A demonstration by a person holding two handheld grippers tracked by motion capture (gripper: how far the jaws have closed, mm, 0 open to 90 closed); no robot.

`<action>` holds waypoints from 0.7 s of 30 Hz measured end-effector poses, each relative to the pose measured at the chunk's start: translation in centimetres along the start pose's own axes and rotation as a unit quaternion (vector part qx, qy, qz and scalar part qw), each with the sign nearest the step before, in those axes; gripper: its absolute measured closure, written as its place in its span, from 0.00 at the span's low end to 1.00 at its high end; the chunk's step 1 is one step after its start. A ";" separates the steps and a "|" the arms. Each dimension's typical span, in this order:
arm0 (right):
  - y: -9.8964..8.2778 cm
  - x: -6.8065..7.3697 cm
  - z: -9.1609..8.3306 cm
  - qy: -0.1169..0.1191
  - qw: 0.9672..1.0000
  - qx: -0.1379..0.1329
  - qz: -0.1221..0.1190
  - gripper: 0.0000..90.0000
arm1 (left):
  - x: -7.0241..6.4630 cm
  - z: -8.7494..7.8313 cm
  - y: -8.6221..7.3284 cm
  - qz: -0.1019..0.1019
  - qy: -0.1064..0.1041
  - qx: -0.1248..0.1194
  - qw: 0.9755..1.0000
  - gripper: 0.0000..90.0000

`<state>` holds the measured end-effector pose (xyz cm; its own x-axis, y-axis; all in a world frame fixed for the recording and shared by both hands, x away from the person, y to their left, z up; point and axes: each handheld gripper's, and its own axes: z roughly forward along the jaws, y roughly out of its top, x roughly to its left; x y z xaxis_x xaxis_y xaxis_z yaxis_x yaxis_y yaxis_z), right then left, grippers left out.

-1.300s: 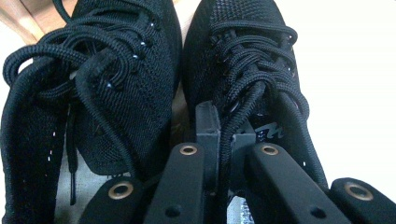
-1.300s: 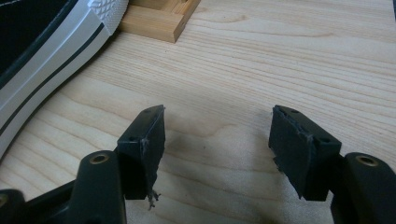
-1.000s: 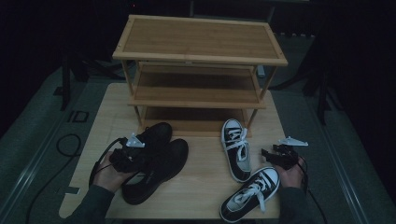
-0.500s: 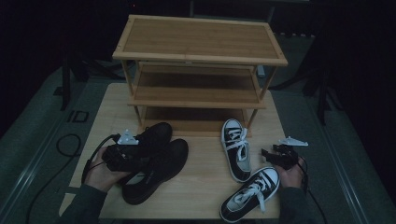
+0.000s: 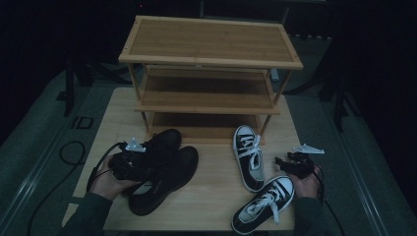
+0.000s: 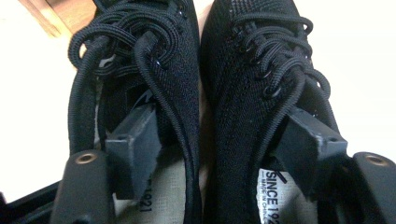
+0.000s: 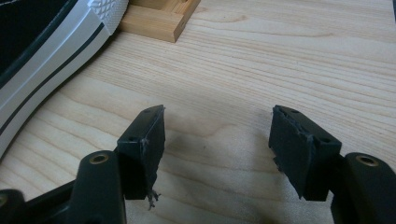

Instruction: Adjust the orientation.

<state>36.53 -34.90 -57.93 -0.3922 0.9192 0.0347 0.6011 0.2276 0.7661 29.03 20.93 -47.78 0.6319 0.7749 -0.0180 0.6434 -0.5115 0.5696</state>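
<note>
Risk is sitting mainly with your left tool [image 6: 219, 154], which is standing spread wide, its jaws having just been opening. One jaw is reaching into the mouth of each of the two black shoes [image 5: 164, 169], so the inner collars of both are lying between the pads, and nothing is being pinched yet. The pair is lying side by side on the table [image 5: 216, 206], toes pointing toward the wooden shoe rack [image 5: 209, 59], just in front of its lowest shelf.

If you are closing from here, you are probably gathering two soft mesh walls at once. These may be folding unevenly, and one shoe could be slipping free as you lift, or the pair could be swinging and striking the rack's frame. A loose lace loop is lying close to the left jaw and could be getting trapped under the pad.

Your right tool [image 7: 217, 149] is also standing spread, hovering over bare table with nothing between its jaws. A black-and-white sneaker [image 5: 265, 204] is lying just beside it, and the other sneaker [image 5: 249, 157] is lying nearer the rack. A careless sweep could be nudging the nearer one off the table's front edge.
</note>
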 end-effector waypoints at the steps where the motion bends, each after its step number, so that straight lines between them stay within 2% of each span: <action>1: 0.0 0.0 0.0 0.000 1.000 0.000 0.000 0.40 | 0.0 0.1 0.1 0.001 0.000 0.004 1.000 0.40; 4: 0.0 0.0 0.0 0.000 1.000 0.000 0.000 0.40 | 0.0 0.4 0.2 0.005 0.006 0.009 1.000 0.46; 8: 0.0 0.0 0.0 0.000 1.000 0.000 0.000 0.40 | -0.1 0.7 0.5 0.010 0.010 0.018 1.000 0.49; 13: 0.0 0.0 0.0 0.000 1.000 0.000 0.000 0.40 | 0.0 1.5 0.6 0.010 0.014 0.036 0.999 0.53; 15: 0.0 0.0 0.0 0.000 1.000 0.000 0.000 0.40 | -0.1 1.9 0.7 0.015 0.016 0.044 0.999 0.57; 21: 0.0 0.0 0.0 0.000 1.000 0.000 0.000 0.40 | -0.1 1.8 0.7 0.018 0.013 0.044 0.999 0.69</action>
<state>36.53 -34.90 -57.93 -0.3924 0.9191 0.0346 0.6012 0.2278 0.7660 30.25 19.82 -48.88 0.6442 0.7645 0.0234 0.6570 -0.5688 0.4948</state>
